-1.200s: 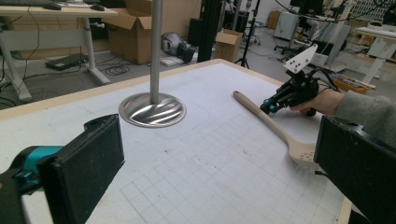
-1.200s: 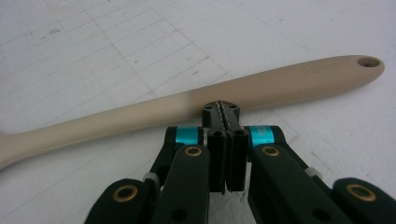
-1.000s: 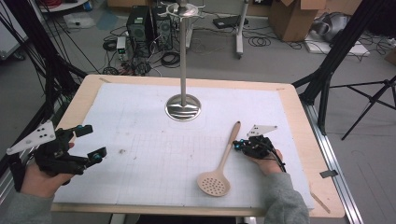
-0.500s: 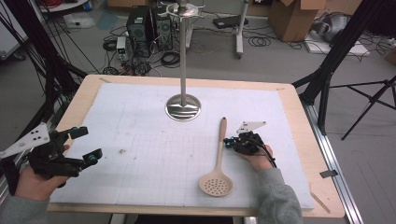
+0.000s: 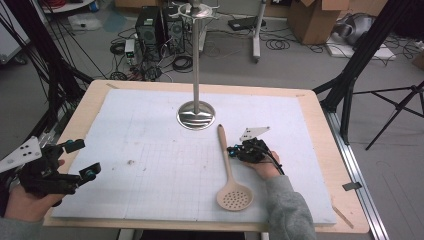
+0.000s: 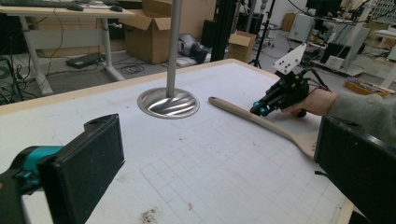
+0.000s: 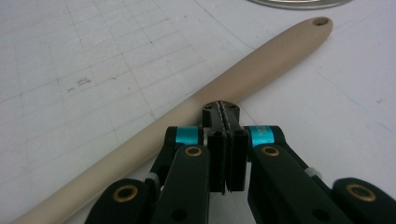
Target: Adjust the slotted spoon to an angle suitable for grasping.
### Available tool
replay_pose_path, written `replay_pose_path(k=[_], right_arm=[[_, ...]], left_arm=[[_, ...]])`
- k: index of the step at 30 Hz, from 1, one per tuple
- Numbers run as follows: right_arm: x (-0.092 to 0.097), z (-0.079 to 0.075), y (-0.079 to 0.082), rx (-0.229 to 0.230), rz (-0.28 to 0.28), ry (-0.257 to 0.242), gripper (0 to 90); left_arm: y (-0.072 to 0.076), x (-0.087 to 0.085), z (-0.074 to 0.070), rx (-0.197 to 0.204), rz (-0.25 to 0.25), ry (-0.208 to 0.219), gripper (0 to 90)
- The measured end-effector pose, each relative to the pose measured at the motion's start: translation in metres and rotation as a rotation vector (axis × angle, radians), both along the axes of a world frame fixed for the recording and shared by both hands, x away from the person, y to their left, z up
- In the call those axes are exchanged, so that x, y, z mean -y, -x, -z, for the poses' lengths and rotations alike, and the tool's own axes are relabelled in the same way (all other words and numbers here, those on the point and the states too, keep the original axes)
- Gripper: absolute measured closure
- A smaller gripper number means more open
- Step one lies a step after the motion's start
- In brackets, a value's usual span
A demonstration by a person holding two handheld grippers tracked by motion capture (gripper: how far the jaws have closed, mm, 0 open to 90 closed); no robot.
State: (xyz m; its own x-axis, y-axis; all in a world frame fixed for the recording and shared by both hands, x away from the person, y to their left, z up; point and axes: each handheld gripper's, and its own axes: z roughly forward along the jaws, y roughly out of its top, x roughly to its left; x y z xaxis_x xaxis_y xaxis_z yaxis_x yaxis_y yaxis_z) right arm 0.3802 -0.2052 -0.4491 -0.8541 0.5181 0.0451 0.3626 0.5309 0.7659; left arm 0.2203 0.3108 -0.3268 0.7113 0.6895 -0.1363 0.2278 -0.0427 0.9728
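Note:
A beige slotted spoon (image 5: 226, 156) lies on the white mat (image 5: 150, 150), its handle pointing away toward the steel stand base (image 5: 196, 120) and its round head near the front edge. My right gripper (image 5: 231, 150) is shut with nothing between its jaws, and its closed tips (image 7: 221, 109) press against the right side of the spoon handle (image 7: 266, 63). My left gripper (image 5: 86, 159) hovers at the table's left edge, jaws wide open and empty. Seen from the left gripper (image 6: 222, 172), the spoon (image 6: 261, 123) and the right gripper (image 6: 259, 110) lie across the mat.
A tall metal pole (image 5: 195, 60) rises from the round base at the mat's far middle; the base (image 6: 168, 102) is also in the left gripper view. A wooden table rim (image 5: 325, 150) frames the mat. Cables, computers and boxes lie on the floor beyond.
The right gripper has slid left against the spoon handle, and the handle has swung left from a slant to nearly straight away from me. The left gripper has barely shifted.

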Motion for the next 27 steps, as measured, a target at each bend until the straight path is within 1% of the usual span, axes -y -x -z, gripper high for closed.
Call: replay_pose_path(k=[4, 5, 7, 8, 10, 16, 18, 20, 21, 23, 25, 27], right_arm=[[-0.003, 0.000, 0.000, 0.010, -0.003, 0.003, 89.8], [-0.002, -0.002, 0.000, 0.015, 0.005, -0.005, 89.8], [0.002, -0.007, 0.001, 0.022, 0.011, -0.042, 89.8], [0.003, -0.011, 0.003, 0.024, 0.005, -0.059, 89.8], [0.005, -0.017, 0.007, 0.037, -0.015, -0.071, 89.8], [-0.001, -0.030, 0.023, 0.058, -0.096, -0.078, 89.8], [-0.005, -0.031, 0.027, 0.065, -0.127, -0.072, 89.8], [-0.009, -0.030, 0.031, 0.059, -0.150, -0.064, 89.8], [-0.013, -0.028, 0.033, 0.057, -0.171, -0.049, 89.8], [-0.015, -0.026, 0.034, 0.053, -0.176, -0.041, 89.8], [-0.018, -0.023, 0.037, 0.035, -0.194, -0.025, 89.8], [-0.020, -0.021, 0.039, 0.027, -0.207, -0.013, 89.8]], left_arm=[[0.000, 0.000, 0.000, -0.003, -0.002, -0.002, 2.0], [0.000, 0.000, 0.000, -0.003, 0.000, -0.001, 2.0], [-0.001, 0.000, 0.000, -0.002, 0.002, -0.002, 2.0], [-0.001, 0.000, 0.000, -0.003, 0.003, 0.000, 2.0], [-0.002, 0.001, 0.000, -0.002, 0.004, 0.001, 2.0], [-0.004, 0.005, 0.000, -0.004, 0.013, -0.004, 2.0], [-0.005, 0.006, 0.000, -0.004, 0.016, -0.006, 2.0], [-0.006, 0.008, 0.000, -0.004, 0.018, -0.005, 2.0], [-0.006, 0.008, 0.000, -0.006, 0.022, -0.006, 2.0], [-0.007, 0.009, 0.001, -0.009, 0.023, -0.007, 2.0], [-0.008, 0.010, 0.001, -0.011, 0.025, -0.007, 2.0], [-0.009, 0.010, 0.001, -0.010, 0.028, -0.008, 2.0]])
